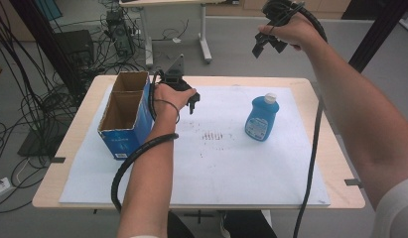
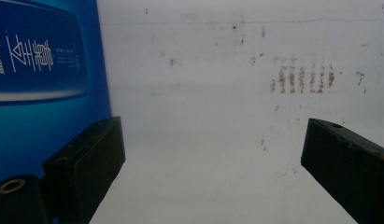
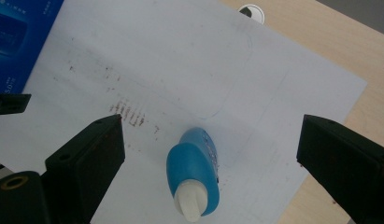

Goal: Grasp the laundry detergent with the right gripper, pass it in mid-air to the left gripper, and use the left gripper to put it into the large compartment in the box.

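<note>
Both tongs wide open, empty: L tongs (image 1: 192,101) by blue box (image 1: 126,119), R tongs (image 1: 266,44) above bottle (image 1: 261,119).

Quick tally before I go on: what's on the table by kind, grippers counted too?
Box, blue, open top, two compartments: 1
Bottle, blue, white cap: 1
White sheet: 1
Grippers, both open and holding nothing: 2, left gripper, right gripper
Total: 5
</note>
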`<state>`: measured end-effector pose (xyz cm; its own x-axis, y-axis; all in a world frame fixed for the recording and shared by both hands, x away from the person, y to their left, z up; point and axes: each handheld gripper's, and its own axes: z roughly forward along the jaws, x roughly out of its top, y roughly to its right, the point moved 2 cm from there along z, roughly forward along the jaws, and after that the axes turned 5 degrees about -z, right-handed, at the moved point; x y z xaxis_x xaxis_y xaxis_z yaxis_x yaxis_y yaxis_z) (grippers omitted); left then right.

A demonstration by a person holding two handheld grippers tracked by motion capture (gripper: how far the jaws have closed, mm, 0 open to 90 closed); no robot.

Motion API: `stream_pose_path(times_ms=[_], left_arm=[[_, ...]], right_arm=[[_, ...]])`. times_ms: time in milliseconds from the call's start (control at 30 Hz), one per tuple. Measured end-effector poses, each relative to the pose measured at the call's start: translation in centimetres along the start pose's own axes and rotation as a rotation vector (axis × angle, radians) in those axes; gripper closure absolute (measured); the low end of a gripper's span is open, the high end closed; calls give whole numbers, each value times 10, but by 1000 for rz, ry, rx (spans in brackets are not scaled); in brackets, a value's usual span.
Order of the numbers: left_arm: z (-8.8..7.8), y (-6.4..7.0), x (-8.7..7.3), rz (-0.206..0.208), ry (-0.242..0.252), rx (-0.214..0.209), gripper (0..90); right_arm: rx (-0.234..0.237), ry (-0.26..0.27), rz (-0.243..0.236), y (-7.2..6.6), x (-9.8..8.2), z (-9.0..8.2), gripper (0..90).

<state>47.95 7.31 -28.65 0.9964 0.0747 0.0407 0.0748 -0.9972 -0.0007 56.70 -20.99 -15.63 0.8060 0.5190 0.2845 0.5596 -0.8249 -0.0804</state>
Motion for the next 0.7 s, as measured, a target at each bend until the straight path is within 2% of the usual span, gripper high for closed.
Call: stream_pose_path(times_ms=[233, 367, 667, 700], left_arm=[[-2, -1, -2, -2, 3, 4, 67], [-2, 0, -3, 3, 4, 2, 66], [-2, 4, -5, 14, 8, -1, 66], [-2, 4, -5, 14, 8, -1, 66]], right_arm=[[1, 10, 7, 3, -6, -5, 70], [8, 18, -5, 5, -14, -8, 70], [40, 43, -30, 16, -52, -14, 65], [40, 43, -30, 16, -52, -14, 65]])
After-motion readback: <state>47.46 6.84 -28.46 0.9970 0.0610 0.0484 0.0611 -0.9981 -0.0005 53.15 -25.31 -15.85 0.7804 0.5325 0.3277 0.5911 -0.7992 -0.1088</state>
